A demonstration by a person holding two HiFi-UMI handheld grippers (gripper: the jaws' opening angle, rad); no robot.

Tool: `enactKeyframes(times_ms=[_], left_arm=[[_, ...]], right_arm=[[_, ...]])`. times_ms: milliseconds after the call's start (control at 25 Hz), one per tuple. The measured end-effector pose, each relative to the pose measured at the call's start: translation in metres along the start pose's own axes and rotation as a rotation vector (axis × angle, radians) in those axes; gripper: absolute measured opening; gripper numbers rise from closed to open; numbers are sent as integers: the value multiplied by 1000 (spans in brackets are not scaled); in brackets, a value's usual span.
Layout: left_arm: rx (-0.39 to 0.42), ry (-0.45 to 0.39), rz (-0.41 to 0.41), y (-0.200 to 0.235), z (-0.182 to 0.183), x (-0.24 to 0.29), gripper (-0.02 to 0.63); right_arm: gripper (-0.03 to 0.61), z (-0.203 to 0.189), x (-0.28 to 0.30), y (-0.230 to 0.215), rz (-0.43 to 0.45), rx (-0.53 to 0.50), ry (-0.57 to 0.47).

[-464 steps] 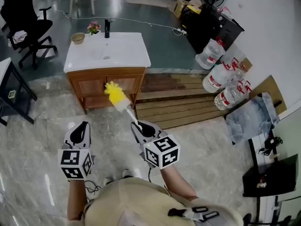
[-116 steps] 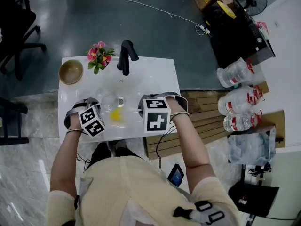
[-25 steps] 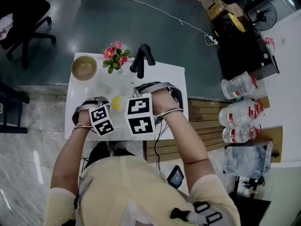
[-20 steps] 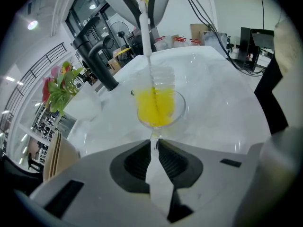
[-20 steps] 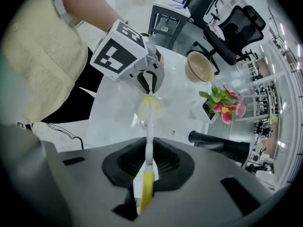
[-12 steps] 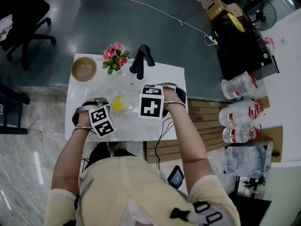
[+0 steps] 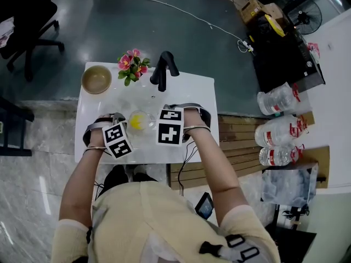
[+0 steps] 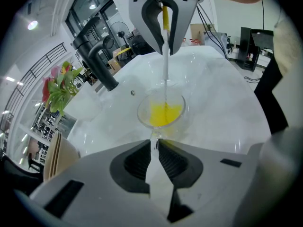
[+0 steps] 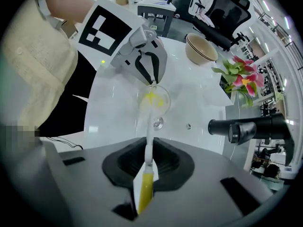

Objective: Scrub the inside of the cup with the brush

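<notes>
A clear glass cup (image 7: 140,119) stands in the white sink basin (image 7: 118,100). My left gripper (image 8: 155,143) is shut on the cup's handle, and the cup (image 8: 161,110) sits just beyond its jaws. The brush has a yellow bristle head (image 8: 163,115) down inside the cup and a thin white and yellow handle (image 9: 147,171). My right gripper (image 9: 147,167) is shut on that handle, straight above the cup and pointing down. In the right gripper view the cup (image 9: 154,100) shows below with the left gripper (image 9: 150,77) at its far side.
A black faucet (image 7: 163,70) rises at the back of the basin, with pink flowers (image 7: 131,64) and a tan bowl (image 7: 96,79) to its left. The counter's front edge is against the person's body. Water bottles (image 7: 277,122) lie on the floor to the right.
The right gripper has sunk a little over the cup and rolled, its marker cube shifting in the head view. The left gripper and the cup have stayed put.
</notes>
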State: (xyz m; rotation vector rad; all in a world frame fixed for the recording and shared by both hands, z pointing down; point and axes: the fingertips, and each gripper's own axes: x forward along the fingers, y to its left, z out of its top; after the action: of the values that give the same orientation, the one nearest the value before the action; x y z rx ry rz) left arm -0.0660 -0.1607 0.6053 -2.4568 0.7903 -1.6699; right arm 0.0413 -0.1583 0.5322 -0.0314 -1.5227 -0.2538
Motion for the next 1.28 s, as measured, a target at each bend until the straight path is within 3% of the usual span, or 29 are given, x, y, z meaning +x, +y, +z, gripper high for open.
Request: enactKeyframes(times_ms=[360,760,1040,1280], left_arm=[[1,6,4,0,0,0,57],[0,10,7,1,0,0,57],[-3,13,7,1,-1,1,57],[-1,13,6,1,-1,1,57]], right_arm=[[51,15,-9,2,-139,-156,15],[51,20,-36,2,-210,-263,57],[51,21,-51,-4,-214,-276,50],[52,12,-53,-12,-153,-183,-2]])
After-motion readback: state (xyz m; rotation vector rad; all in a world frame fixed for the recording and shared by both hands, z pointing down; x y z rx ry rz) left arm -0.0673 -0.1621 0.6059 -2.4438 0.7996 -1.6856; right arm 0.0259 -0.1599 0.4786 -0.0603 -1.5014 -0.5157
